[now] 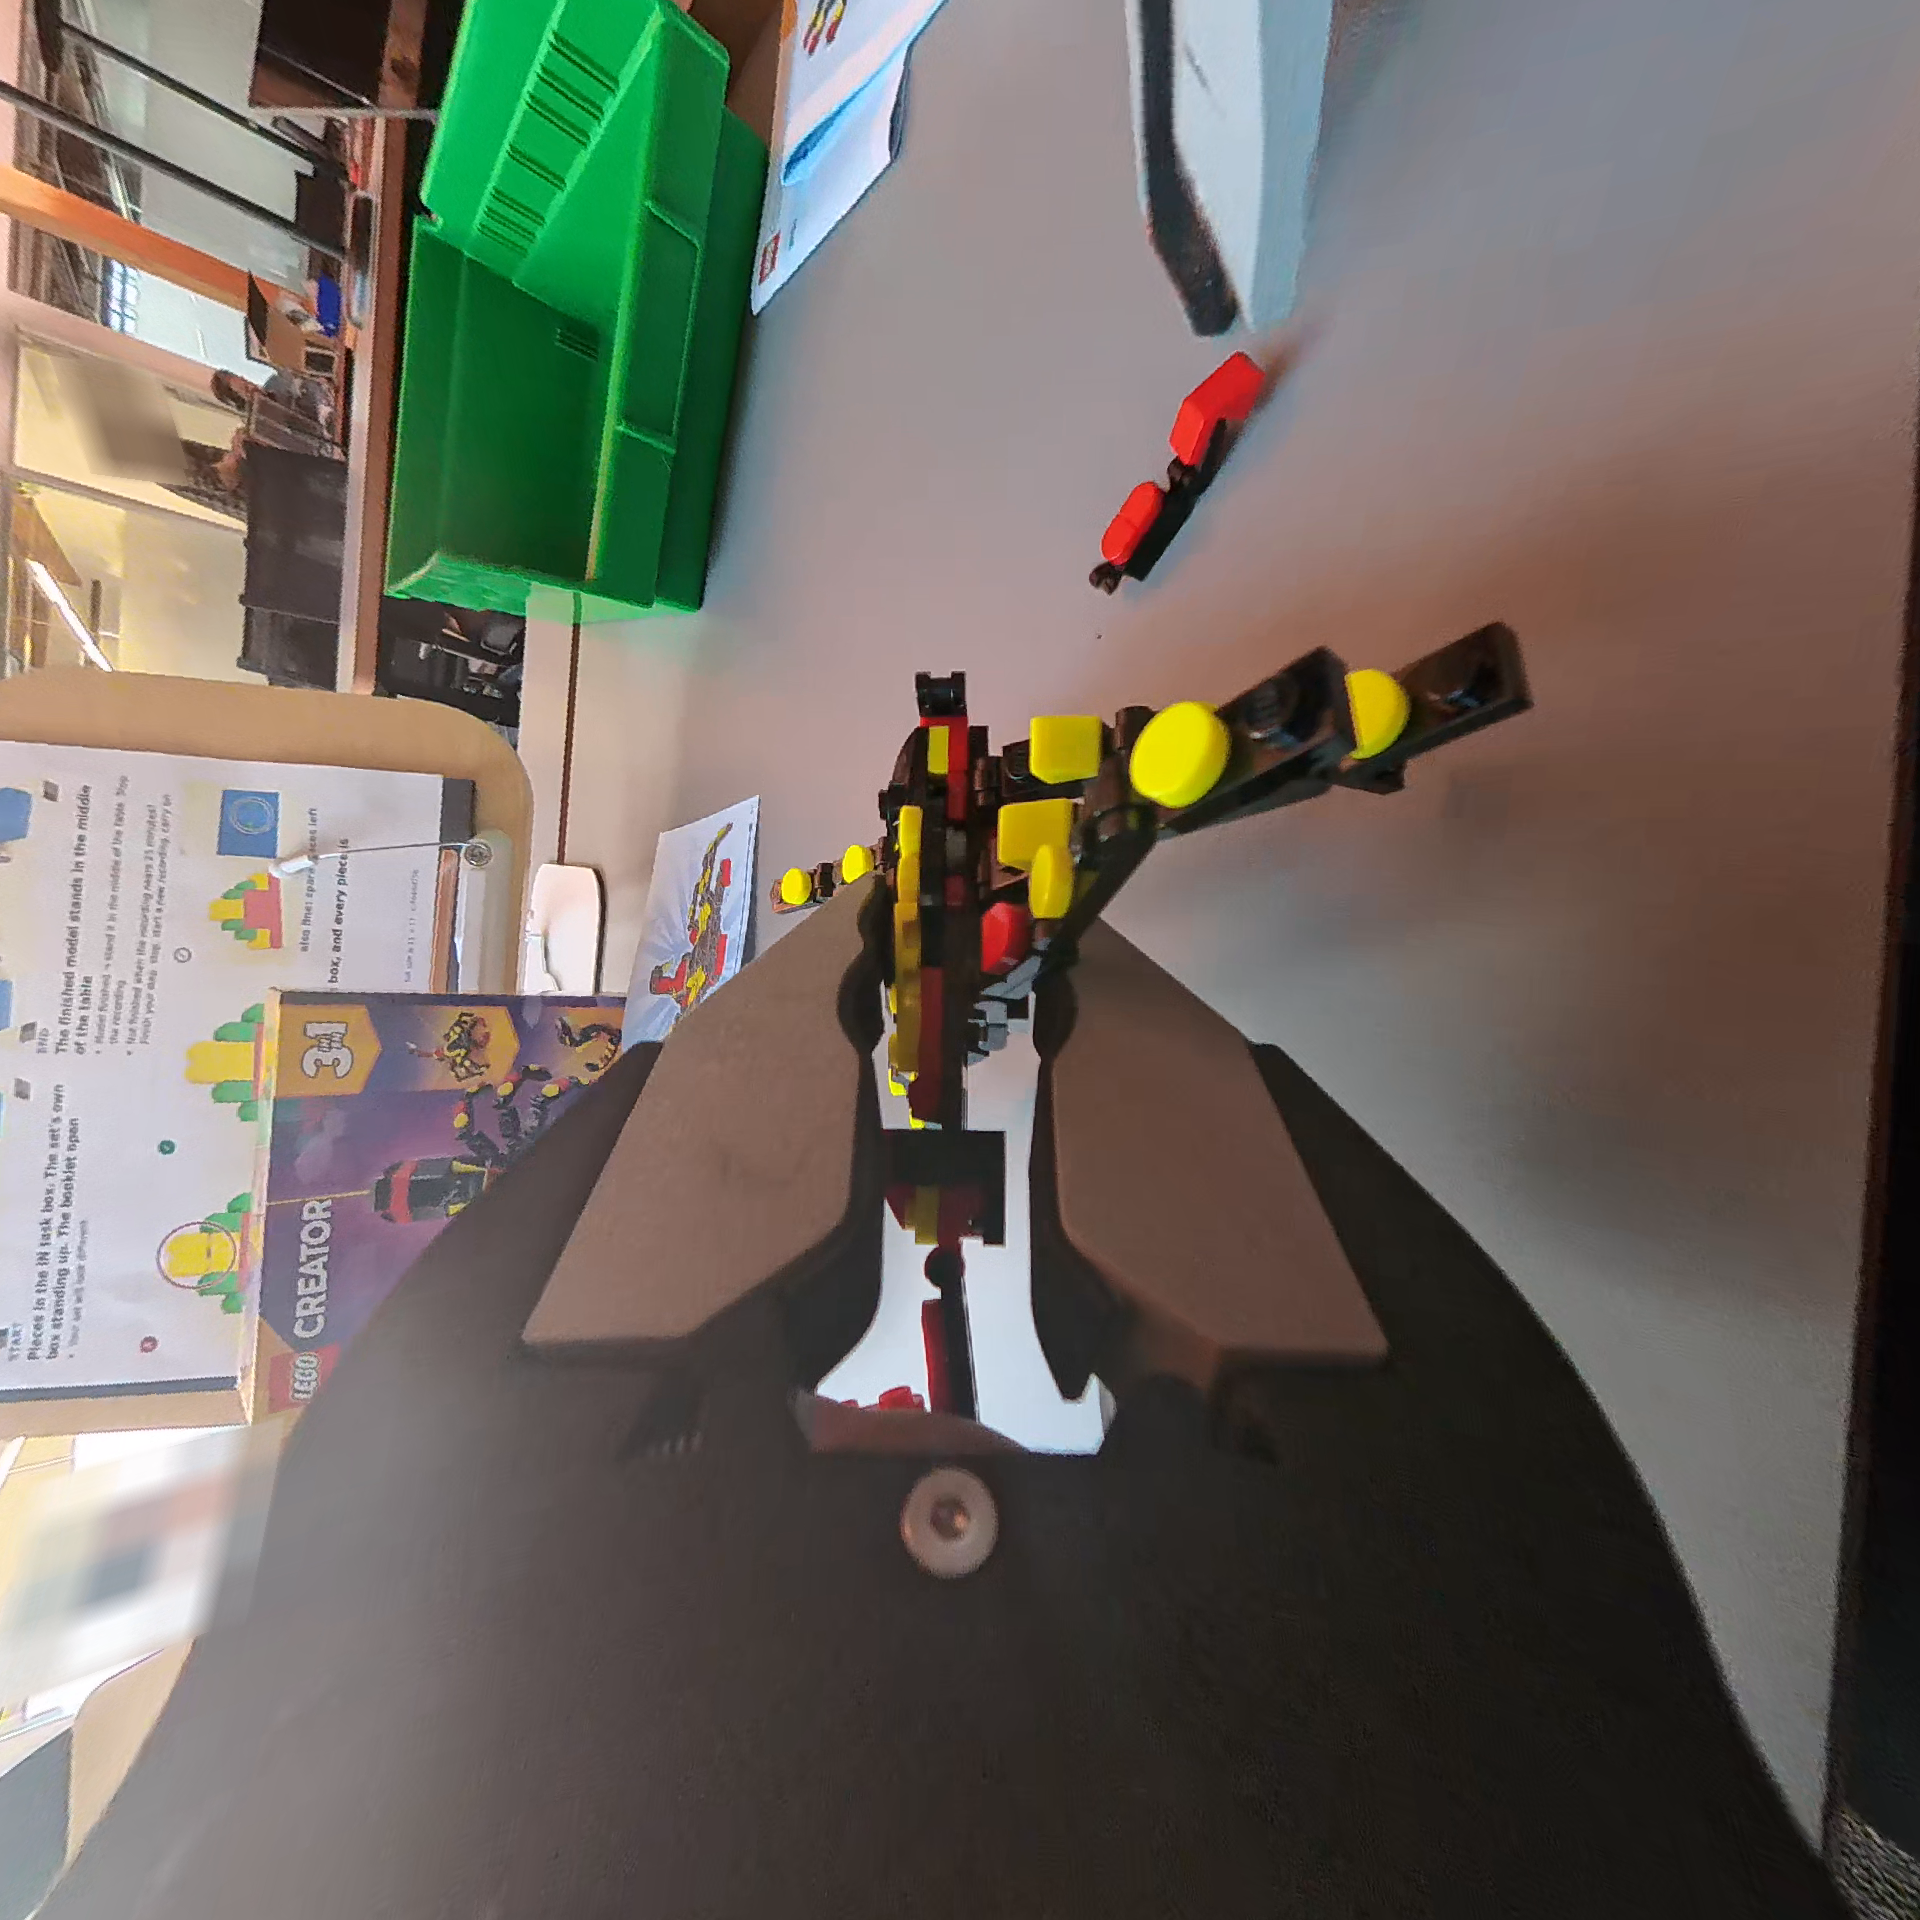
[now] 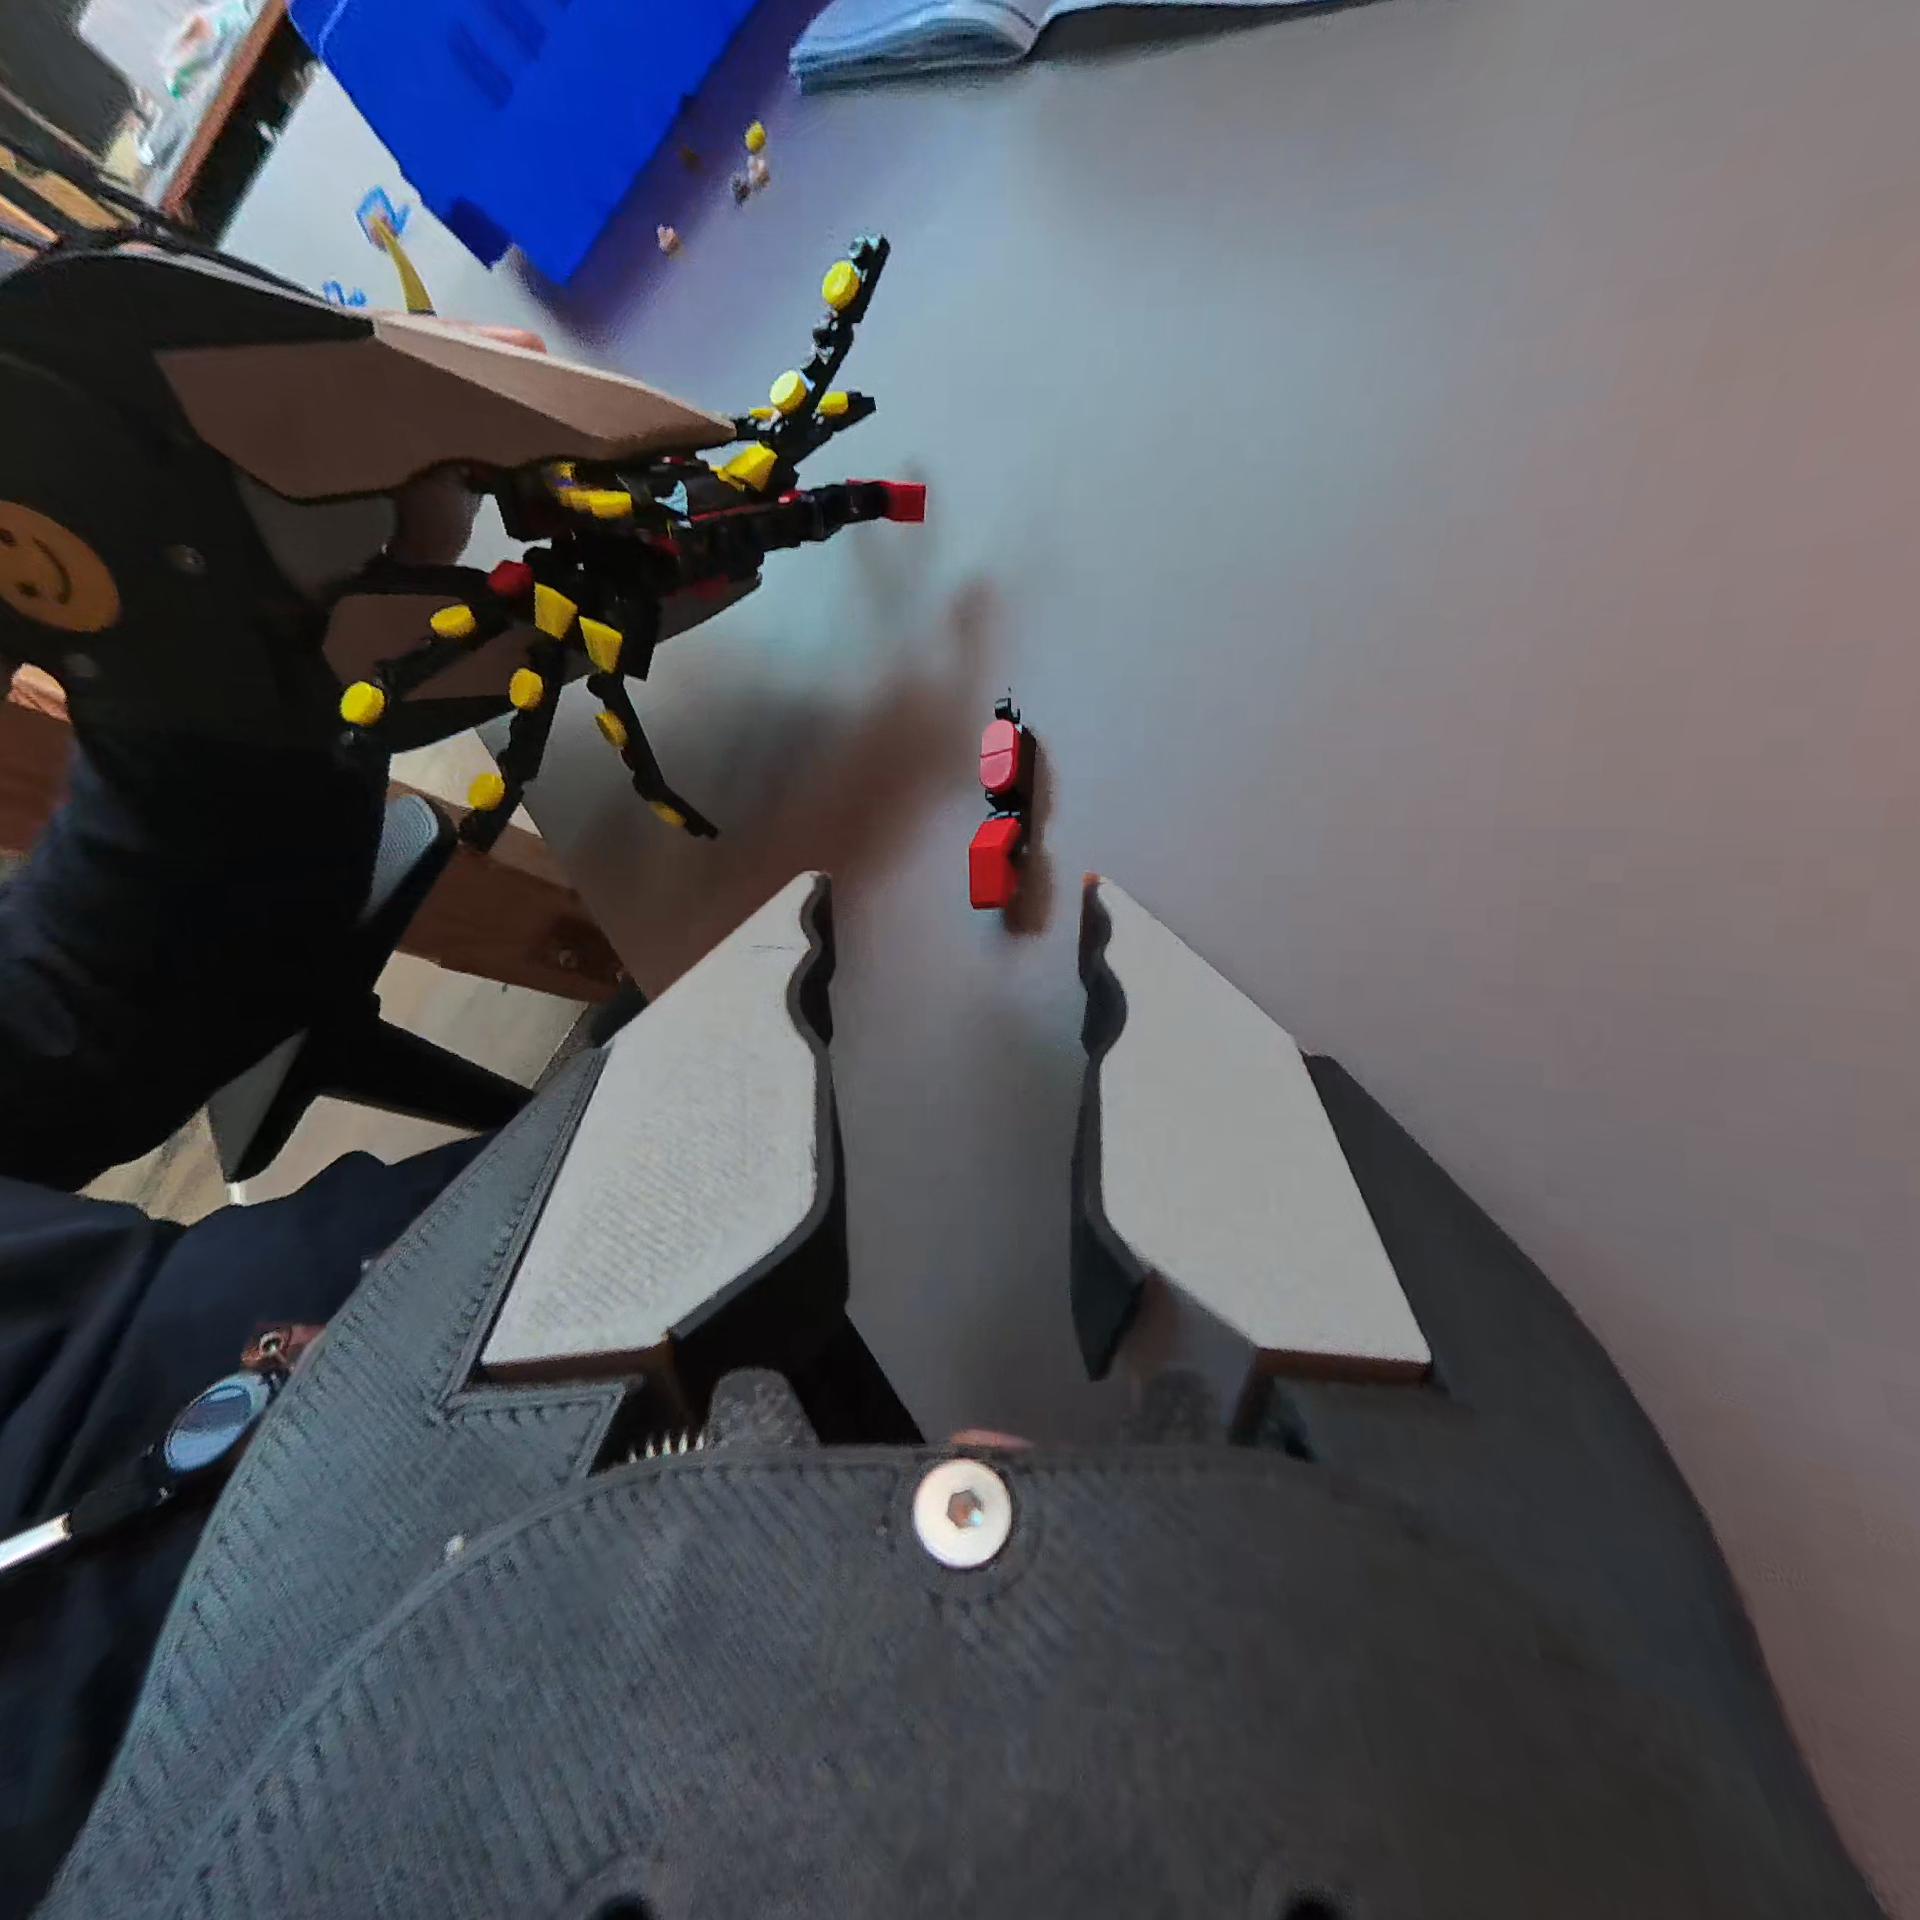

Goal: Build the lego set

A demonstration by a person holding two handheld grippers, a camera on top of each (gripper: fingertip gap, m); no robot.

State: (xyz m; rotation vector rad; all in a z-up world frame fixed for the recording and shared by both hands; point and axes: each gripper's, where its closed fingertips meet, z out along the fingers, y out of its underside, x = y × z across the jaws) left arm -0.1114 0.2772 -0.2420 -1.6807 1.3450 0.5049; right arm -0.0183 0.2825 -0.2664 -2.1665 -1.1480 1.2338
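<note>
My left gripper [image 1: 956, 935] is shut on a black, yellow and red lego model [image 1: 966, 894] with several jointed legs, held above the grey table. The model [image 2: 665, 540] and the left gripper [image 2: 743, 520] also show at the left of the right wrist view. A small red and black lego sub-assembly [image 1: 1184, 468] lies loose on the table beyond it. In the right wrist view that sub-assembly [image 2: 1000, 810] lies just ahead of my right gripper [image 2: 956, 888], which is open and empty, with its tips a little short of it.
Green bins [image 1: 561, 343] and an instruction booklet [image 1: 831, 135] sit at the far side. The lego box [image 1: 416, 1174] and an instruction sheet [image 1: 208, 1039] stand at the left. A blue bin [image 2: 540, 114] and several small loose pieces [image 2: 748, 166] lie farther off. The grippers' ends are close to 10 centimetres from one another.
</note>
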